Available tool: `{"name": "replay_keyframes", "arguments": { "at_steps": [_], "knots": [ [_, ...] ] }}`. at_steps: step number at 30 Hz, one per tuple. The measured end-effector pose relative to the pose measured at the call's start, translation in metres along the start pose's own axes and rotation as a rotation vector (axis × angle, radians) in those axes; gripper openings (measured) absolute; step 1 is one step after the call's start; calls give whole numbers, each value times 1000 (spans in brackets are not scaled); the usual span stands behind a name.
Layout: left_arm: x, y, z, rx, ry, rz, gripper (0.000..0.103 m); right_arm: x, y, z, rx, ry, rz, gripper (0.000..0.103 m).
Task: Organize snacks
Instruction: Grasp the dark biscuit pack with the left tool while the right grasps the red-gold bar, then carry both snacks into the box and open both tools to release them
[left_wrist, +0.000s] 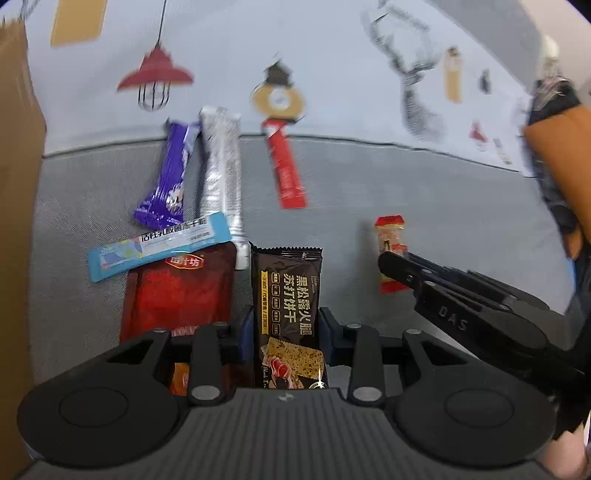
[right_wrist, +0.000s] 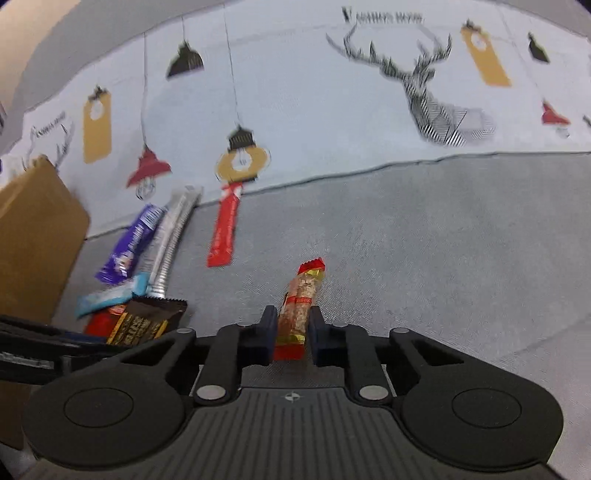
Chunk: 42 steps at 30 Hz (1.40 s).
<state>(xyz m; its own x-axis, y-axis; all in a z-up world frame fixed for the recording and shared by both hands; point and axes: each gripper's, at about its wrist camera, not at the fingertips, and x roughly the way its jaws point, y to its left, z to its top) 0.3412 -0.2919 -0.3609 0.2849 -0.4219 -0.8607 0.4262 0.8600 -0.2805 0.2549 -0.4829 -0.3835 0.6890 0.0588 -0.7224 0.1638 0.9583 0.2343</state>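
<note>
My left gripper (left_wrist: 286, 325) is shut on a dark brown cracker packet (left_wrist: 286, 295), its fingers pressing both long edges. My right gripper (right_wrist: 293, 328) is shut on a small red-and-orange snack stick (right_wrist: 299, 306); both also show in the left wrist view, the gripper (left_wrist: 395, 264) and the stick (left_wrist: 389, 240). On the grey cushion (left_wrist: 369, 184) lie a purple bar (left_wrist: 166, 177), a silver stick packet (left_wrist: 221, 173), a red stick packet (left_wrist: 286, 166), a light blue packet (left_wrist: 159, 245) and a red pouch (left_wrist: 181, 291).
A brown cardboard box (left_wrist: 16, 184) stands at the left, also in the right wrist view (right_wrist: 33, 240). A patterned cloth with lamps and a deer (right_wrist: 424, 85) hangs behind the cushion. An orange sleeve (left_wrist: 557, 147) is at the right.
</note>
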Motion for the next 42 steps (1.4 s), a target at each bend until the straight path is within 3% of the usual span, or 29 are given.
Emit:
{"name": "replay_keyframes", "arguments": {
  "at_steps": [9, 11, 16, 22, 29, 35, 39, 42],
  "knots": [
    [-38, -12, -11, -18, 24, 3, 39, -57, 6, -18, -50, -43, 10, 19],
    [-58, -17, -15, 1, 7, 5, 39, -73, 10, -18, -6, -73, 17, 19],
    [-129, -27, -36, 66, -106, 29, 39, -120, 53, -33, 43, -116, 77, 19],
    [-210, -11, -65, 83, -234, 46, 39, -174, 120, -42, 35, -160, 143, 19],
    [-314, 19, -96, 101, -463, 137, 39, -249, 202, -14, -123, -291, 199, 19],
    [-392, 52, -120, 60, -613, 189, 39, -292, 271, 9, -216, -386, 279, 19],
    [-424, 68, -134, 76, -708, 298, 39, -309, 315, 13, -277, -419, 341, 19],
    [-433, 86, -136, 28, -720, 287, 39, -309, 344, 15, -329, -421, 360, 19]
  ]
}}
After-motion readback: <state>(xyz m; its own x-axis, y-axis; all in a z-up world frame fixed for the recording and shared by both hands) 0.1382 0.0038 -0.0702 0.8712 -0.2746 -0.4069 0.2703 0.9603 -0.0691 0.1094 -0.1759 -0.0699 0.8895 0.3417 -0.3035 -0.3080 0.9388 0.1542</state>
